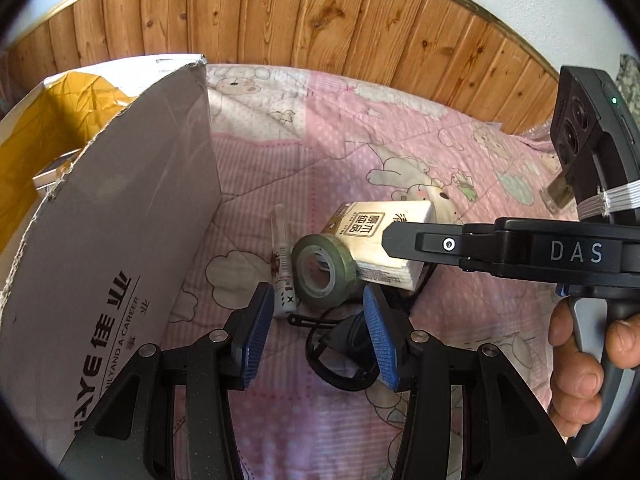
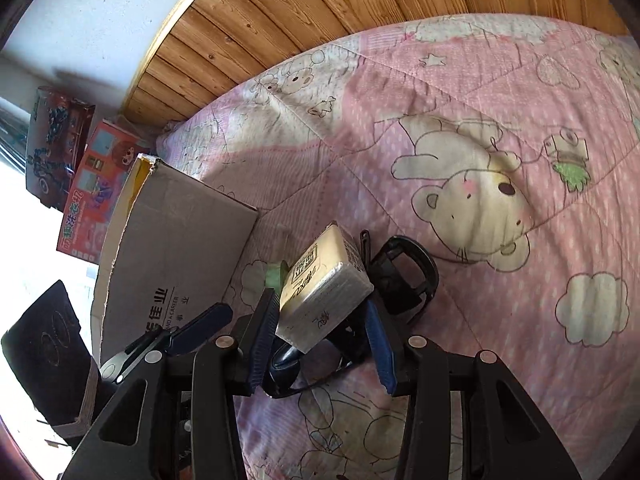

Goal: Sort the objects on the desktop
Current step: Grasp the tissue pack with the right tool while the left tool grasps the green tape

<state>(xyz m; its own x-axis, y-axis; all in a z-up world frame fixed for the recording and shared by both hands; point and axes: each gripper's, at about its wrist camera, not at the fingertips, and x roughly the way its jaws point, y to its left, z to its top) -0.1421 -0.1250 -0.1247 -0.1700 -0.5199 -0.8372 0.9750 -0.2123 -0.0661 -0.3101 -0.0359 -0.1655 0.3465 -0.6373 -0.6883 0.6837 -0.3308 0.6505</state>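
Observation:
A cream tissue pack (image 1: 380, 240) lies on the pink quilt, leaning on a green tape roll (image 1: 324, 270). A small white bottle (image 1: 282, 280) lies left of the roll, and a black clip with cord (image 1: 344, 344) lies in front of it. My left gripper (image 1: 316, 336) is open, its blue pads either side of the tape roll and clip, above them. My right gripper (image 2: 320, 340) is open around the near end of the tissue pack (image 2: 324, 288); from the left wrist view its finger (image 1: 424, 240) reaches the pack from the right.
A grey cardboard box (image 1: 108, 248) with yellow lining stands open at the left, close to the objects; it also shows in the right wrist view (image 2: 172, 252). Wood panelling (image 1: 320, 12) backs the bed. Toy boxes (image 2: 92, 184) lean at the far left. Open quilt (image 2: 520, 280) lies to the right.

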